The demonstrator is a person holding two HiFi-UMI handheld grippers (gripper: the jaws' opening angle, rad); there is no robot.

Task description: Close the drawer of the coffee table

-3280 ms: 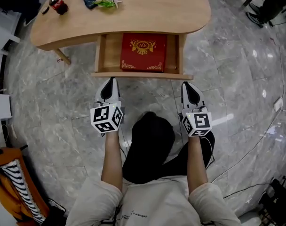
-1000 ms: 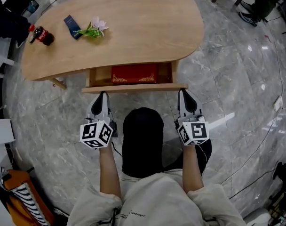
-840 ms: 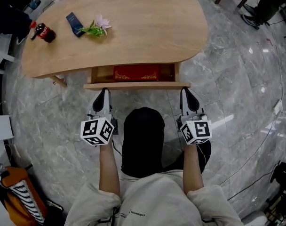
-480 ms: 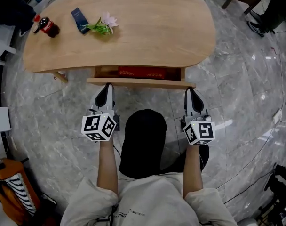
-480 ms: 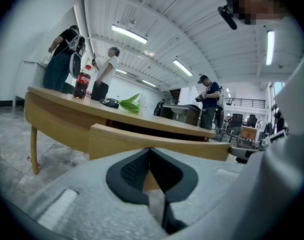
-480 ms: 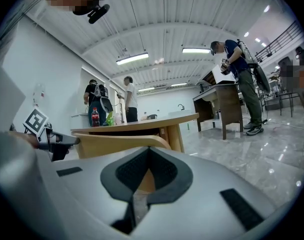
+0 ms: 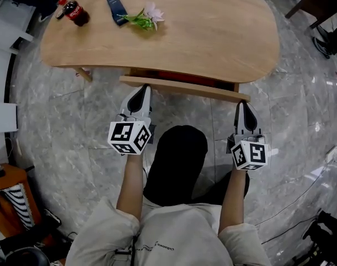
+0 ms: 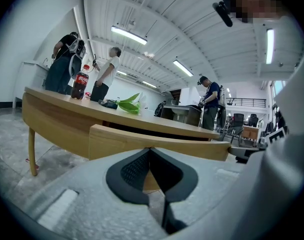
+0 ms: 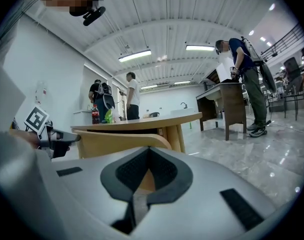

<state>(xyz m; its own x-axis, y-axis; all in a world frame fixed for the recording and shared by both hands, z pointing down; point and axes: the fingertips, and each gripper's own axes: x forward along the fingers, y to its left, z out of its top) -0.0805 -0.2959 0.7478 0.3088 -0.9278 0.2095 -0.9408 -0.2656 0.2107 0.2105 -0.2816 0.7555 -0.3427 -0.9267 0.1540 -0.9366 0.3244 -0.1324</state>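
1. The drawer juts only slightly from under the table, at 12 o'clock from both tongs.
2. The left tongs and right tongs each have their jaws pressed together. Their tips sit against the drawer's flat front board.
3. The table has a kidney-shaped top of pale, smooth wood, and the drawer front is a long plank of matching wood.
4. A cola bottle stands at the tabletop's 10 o'clock, and the floor is glossy grey marble.

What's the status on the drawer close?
Both shut: left gripper and right gripper, tips on the drawer front. Drawer nearly in, narrow gap left, red box just visible. No obstruction seen.
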